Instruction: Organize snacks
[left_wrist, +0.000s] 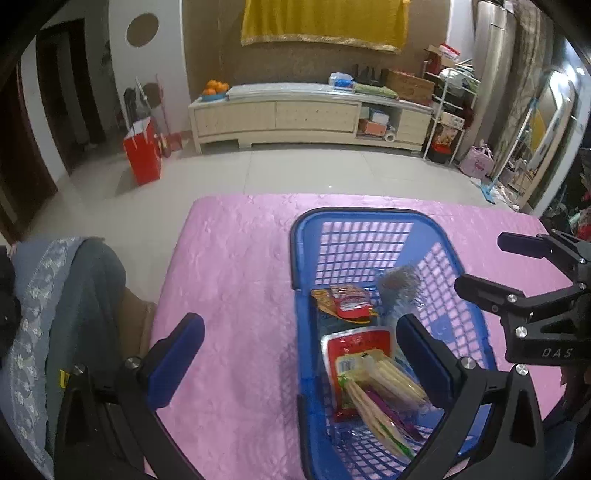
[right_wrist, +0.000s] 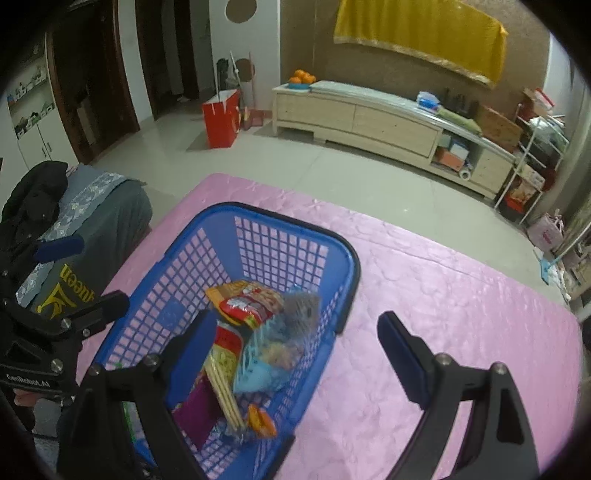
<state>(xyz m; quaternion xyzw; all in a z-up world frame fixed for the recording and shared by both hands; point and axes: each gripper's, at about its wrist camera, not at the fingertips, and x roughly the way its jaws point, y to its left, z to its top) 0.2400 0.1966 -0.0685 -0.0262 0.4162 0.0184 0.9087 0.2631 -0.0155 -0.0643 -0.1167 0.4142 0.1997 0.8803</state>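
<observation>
A blue plastic basket (left_wrist: 306, 236) (right_wrist: 351, 258) stands on the pink tablecloth (left_wrist: 229, 266). Inside lie several snacks: a red-and-white packet of pale sticks (left_wrist: 358, 354) (right_wrist: 225, 373), a red and orange packet (left_wrist: 347, 302) (right_wrist: 247, 306), a light-blue clear bag (right_wrist: 273, 354) and a purple packet (right_wrist: 199, 410). My left gripper (left_wrist: 301, 350) is open and straddles the basket's left wall, holding nothing. My right gripper (right_wrist: 297, 350) stands wide open over the basket's right rim, nothing pressed between its pads. Each gripper shows in the other's view, the right gripper (left_wrist: 480, 262) and the left gripper (right_wrist: 96, 273).
A grey seat with a lace cloth (left_wrist: 55, 314) stands against the table's left side. On the tiled floor beyond are a red paper bag (left_wrist: 142, 151) and a long low cabinet (left_wrist: 306, 118). Shelves and clutter line the right wall.
</observation>
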